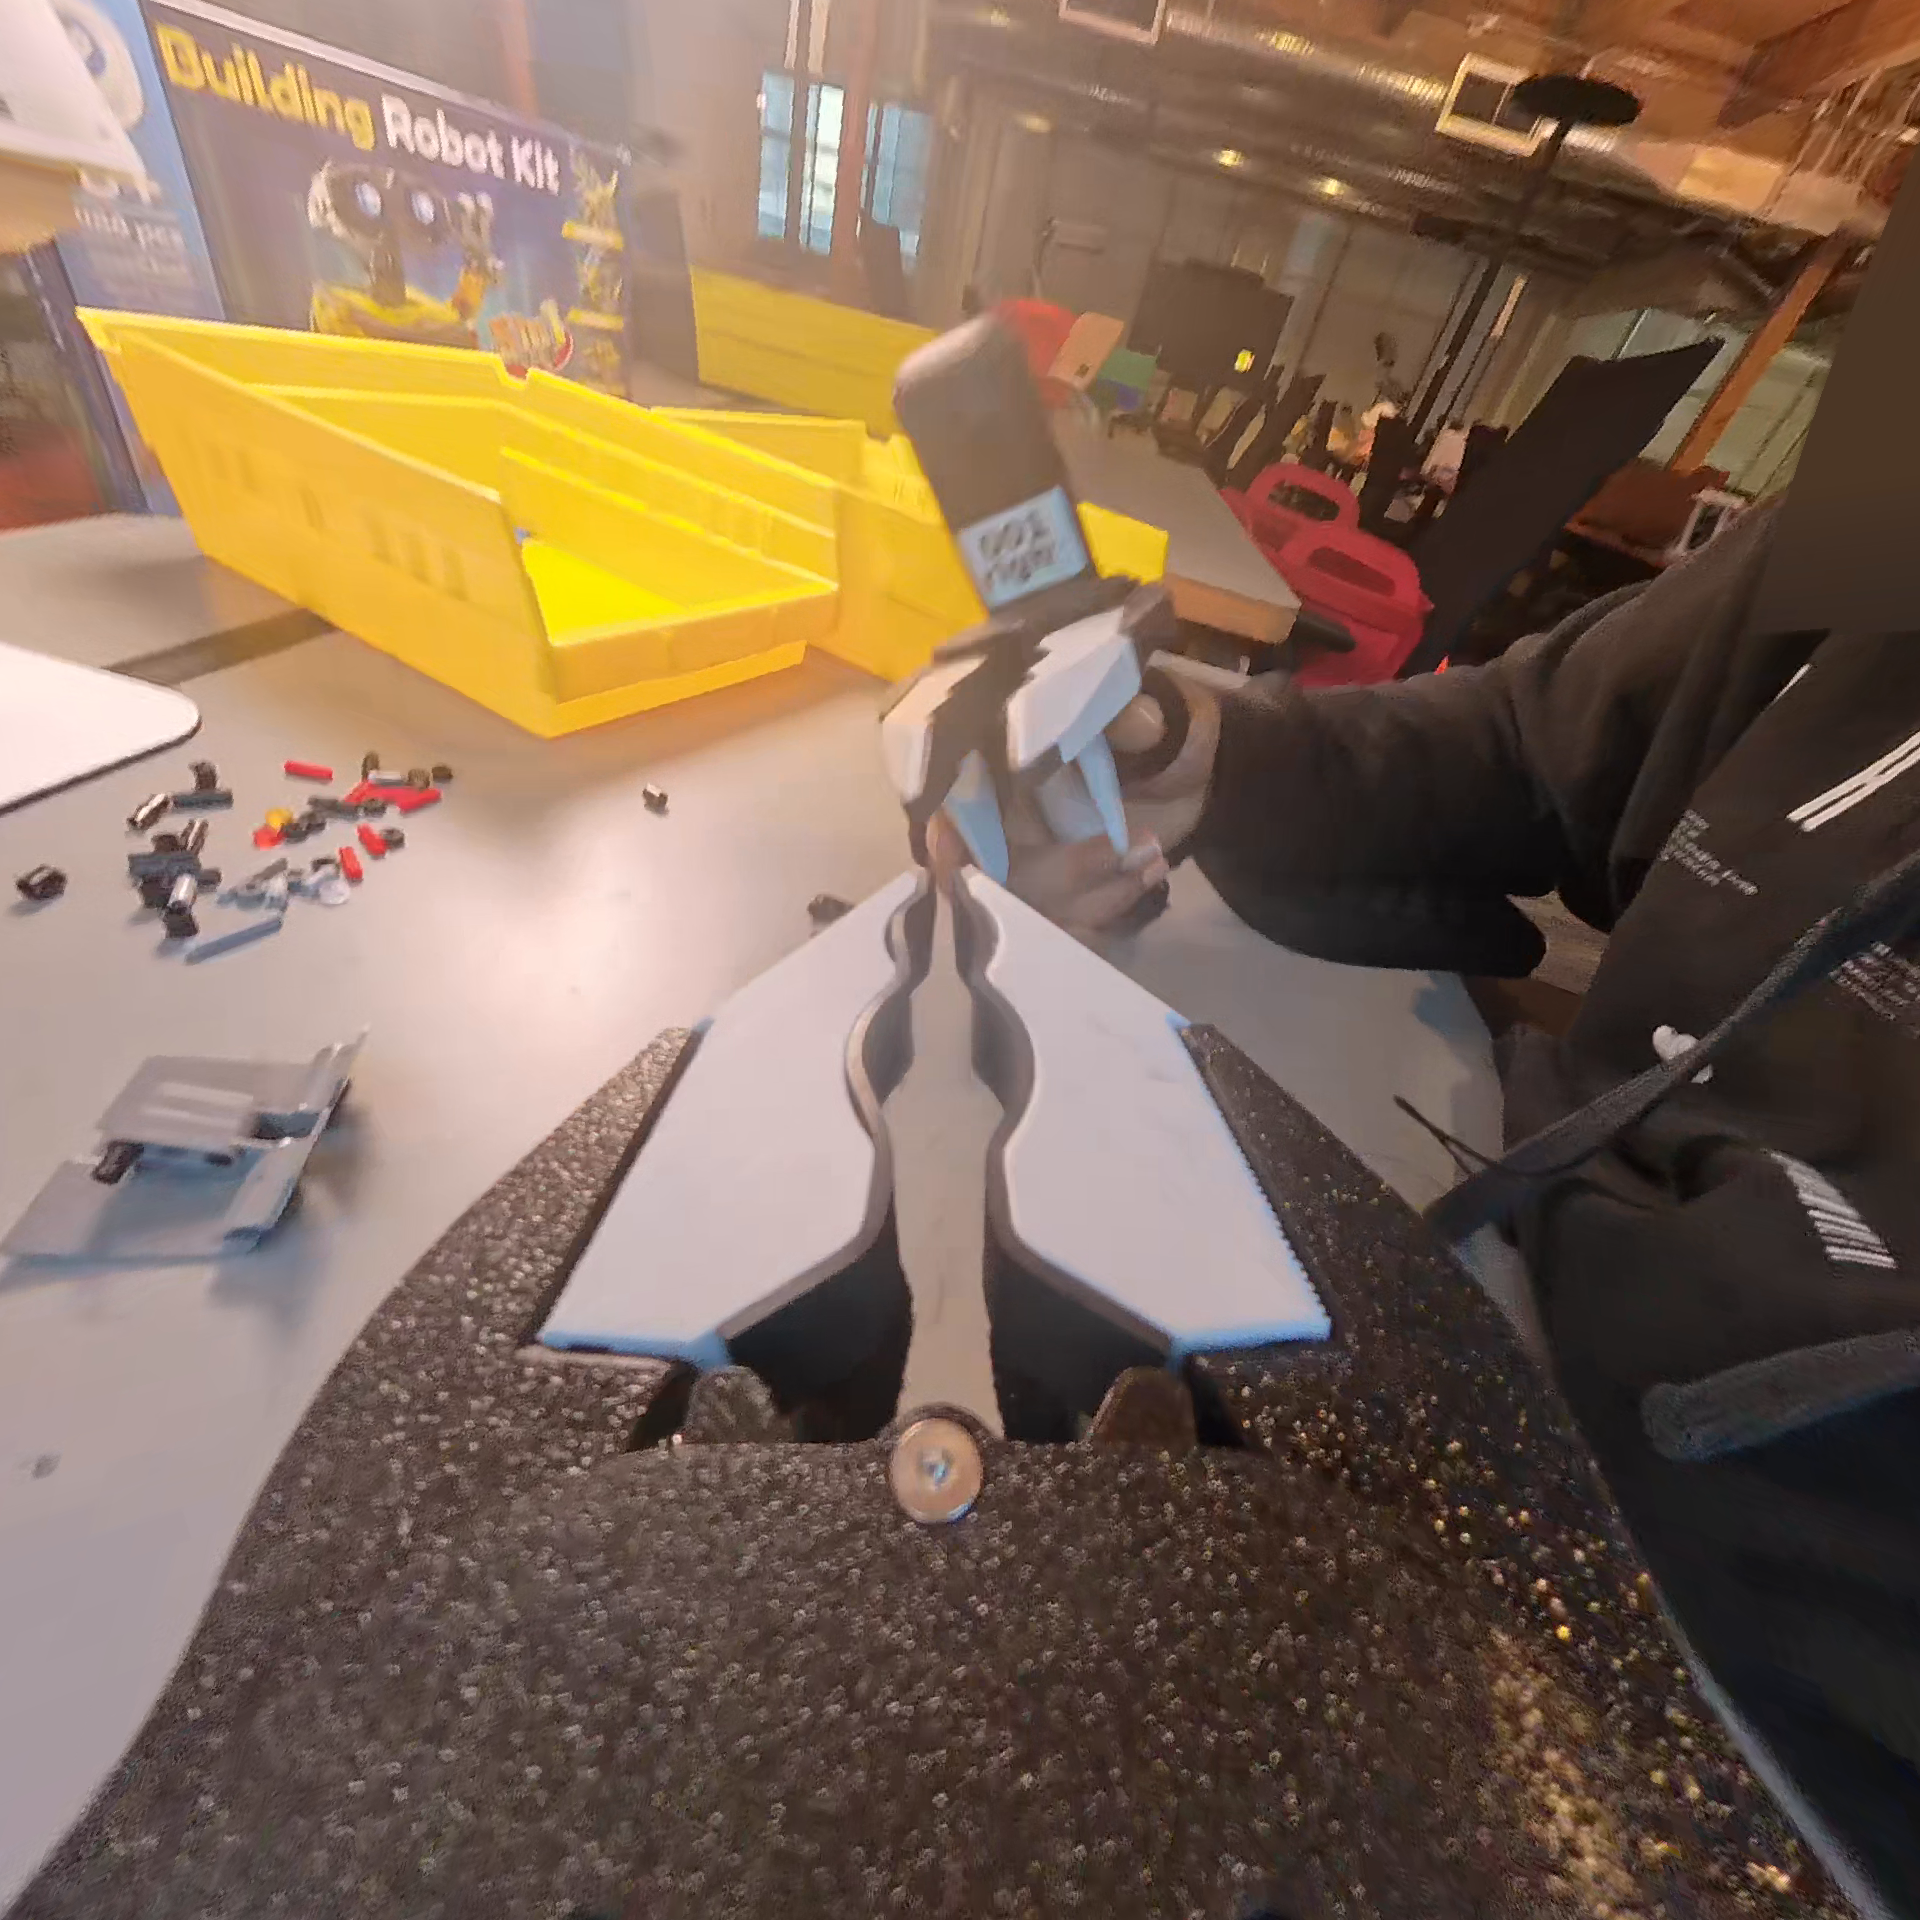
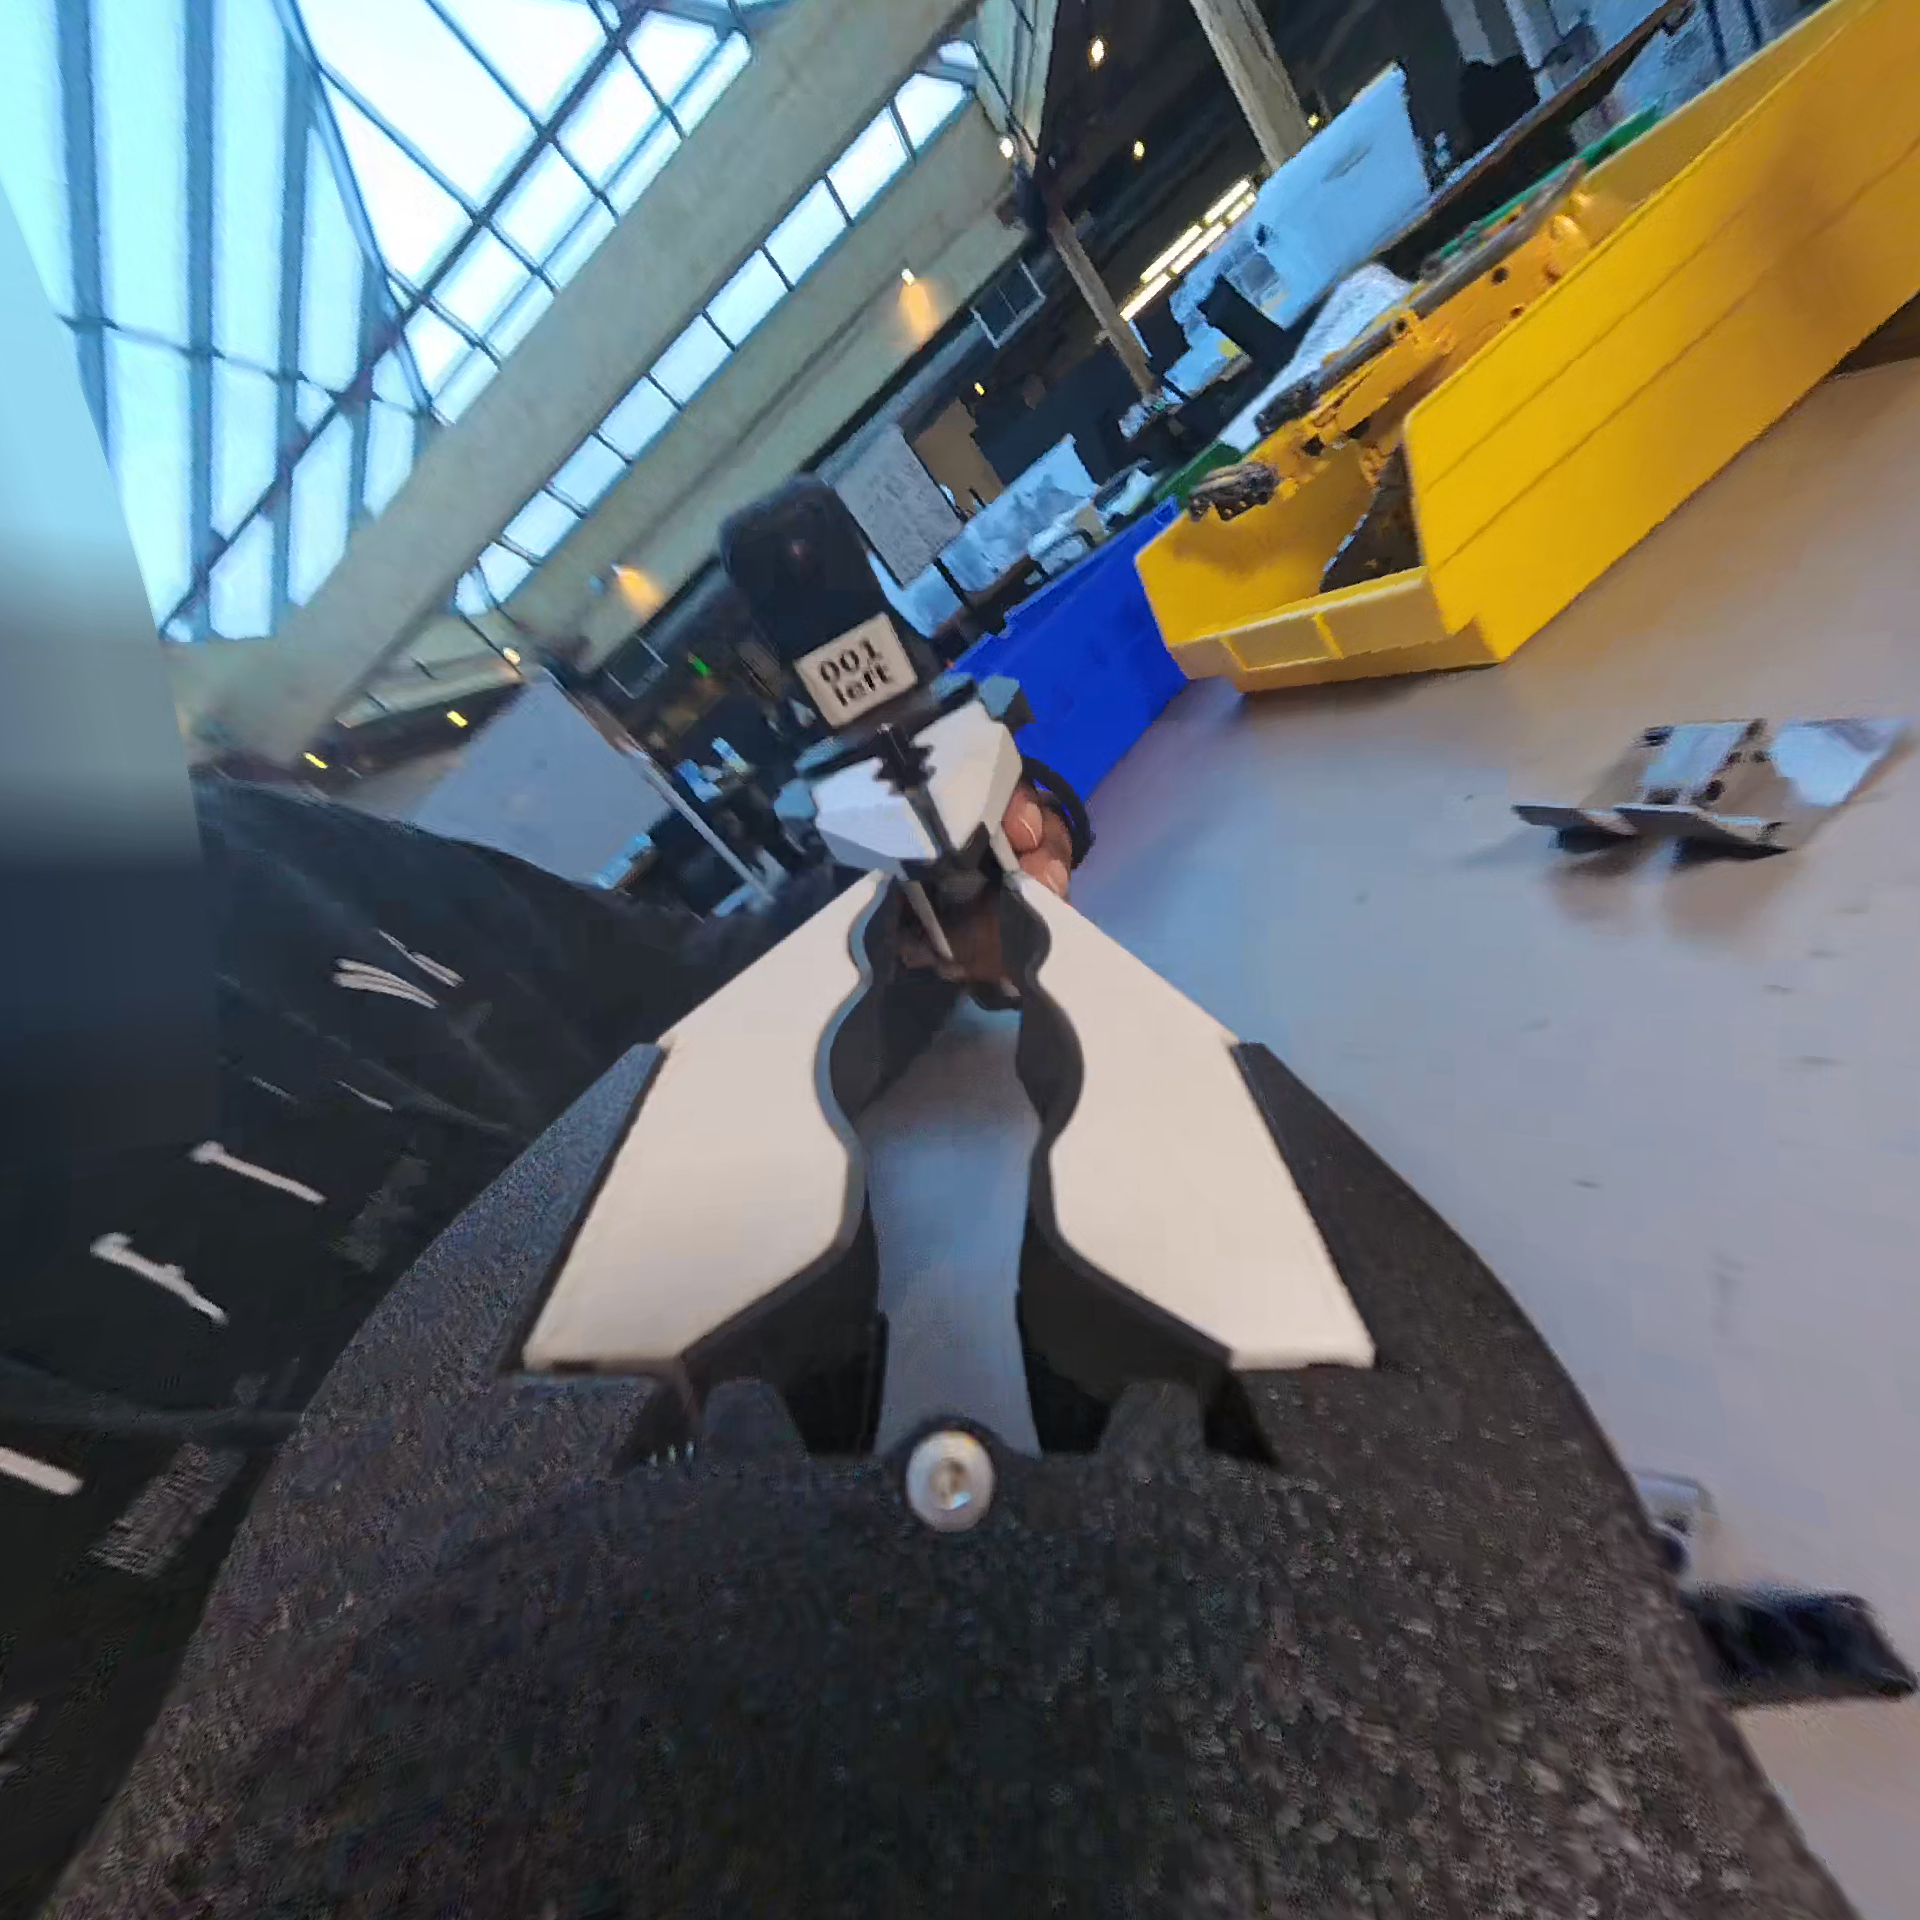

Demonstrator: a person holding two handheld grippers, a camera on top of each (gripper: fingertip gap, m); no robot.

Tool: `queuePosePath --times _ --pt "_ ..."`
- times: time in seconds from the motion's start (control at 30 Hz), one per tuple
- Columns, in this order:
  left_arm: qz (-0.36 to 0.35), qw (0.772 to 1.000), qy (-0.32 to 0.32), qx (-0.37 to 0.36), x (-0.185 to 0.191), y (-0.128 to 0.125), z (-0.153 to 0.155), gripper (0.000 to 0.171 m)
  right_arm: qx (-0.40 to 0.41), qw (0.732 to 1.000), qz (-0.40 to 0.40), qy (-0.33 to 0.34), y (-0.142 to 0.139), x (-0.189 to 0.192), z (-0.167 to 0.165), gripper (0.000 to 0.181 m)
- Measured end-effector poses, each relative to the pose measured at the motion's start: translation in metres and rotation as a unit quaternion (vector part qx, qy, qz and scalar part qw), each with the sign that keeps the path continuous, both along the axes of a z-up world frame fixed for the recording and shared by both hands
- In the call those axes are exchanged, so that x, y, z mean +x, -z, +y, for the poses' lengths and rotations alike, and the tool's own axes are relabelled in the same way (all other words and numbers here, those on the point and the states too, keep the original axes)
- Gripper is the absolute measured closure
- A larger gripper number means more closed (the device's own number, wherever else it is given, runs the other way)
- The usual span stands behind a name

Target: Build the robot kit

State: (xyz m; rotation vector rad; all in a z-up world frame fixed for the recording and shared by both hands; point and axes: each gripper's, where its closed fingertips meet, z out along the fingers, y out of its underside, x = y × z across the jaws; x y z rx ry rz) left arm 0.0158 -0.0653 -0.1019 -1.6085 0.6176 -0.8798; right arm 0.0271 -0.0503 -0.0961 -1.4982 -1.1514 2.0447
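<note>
My left gripper (image 1: 938,883) is shut, its fingers almost touching along their length. In the right wrist view it (image 2: 925,831) faces me, held by a hand, and seems to pinch a thin grey rod (image 2: 935,904) that sticks down out of its tips. My right gripper (image 2: 951,883) is partly open, and the rod and the left gripper's tips lie between its fingertips. In the left wrist view the right gripper (image 1: 997,769) is blurred, tip to tip with my left one, held by a hand in a black sleeve (image 1: 1403,790). Both hang just above the grey table (image 1: 540,997).
Small black, red and grey kit parts (image 1: 260,831) lie scattered at the left. A grey hinged plate piece (image 1: 197,1143) lies nearer, and shows in the right wrist view (image 2: 1704,790). Yellow bins (image 1: 582,561) and a kit box (image 1: 395,208) stand behind. A blue bin (image 2: 1081,665) stands farther off. The grippers are tip to tip, or close to it.
</note>
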Motion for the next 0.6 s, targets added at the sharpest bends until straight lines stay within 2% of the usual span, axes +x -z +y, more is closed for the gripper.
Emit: queuePosePath --times 0.1,0.17,0.3,0.33,0.43,0.47,0.53,0.6 --pt "0.032 0.999 -0.001 -0.025 -0.004 0.014 0.003 0.161 0.144 0.989 -0.038 0.015 0.014 0.004 0.004 0.162" --pt "0.05 0.998 0.001 -0.028 -0.001 0.02 0.002 0.154 0.246 0.967 -0.067 0.015 0.026 0.009 0.007 0.162" --pt "0.089 0.996 0.01 -0.031 0.007 0.033 0.001 0.148 0.43 0.885 -0.153 -0.096 0.069 0.044 -0.006 0.162" --pt "0.096 0.995 0.013 -0.033 0.009 0.036 0.001 0.147 0.447 0.873 -0.162 -0.112 0.073 0.052 -0.007 0.162" --pt "0.112 0.993 0.017 -0.036 0.014 0.041 0.002 0.145 0.423 0.877 -0.176 -0.143 0.069 0.067 -0.01 0.162" --pt "0.114 0.993 0.018 -0.035 0.014 0.042 0.001 0.145 0.431 0.869 -0.193 -0.147 0.069 0.074 -0.006 0.162" --pt "0.116 0.993 0.015 -0.032 0.014 0.042 0.002 0.145 0.47 0.845 -0.226 -0.117 0.063 0.088 0.017 0.162" --pt "0.113 0.993 0.01 -0.031 0.013 0.041 0.002 0.145 0.473 0.845 -0.24 -0.075 0.041 0.103 0.036 0.162"
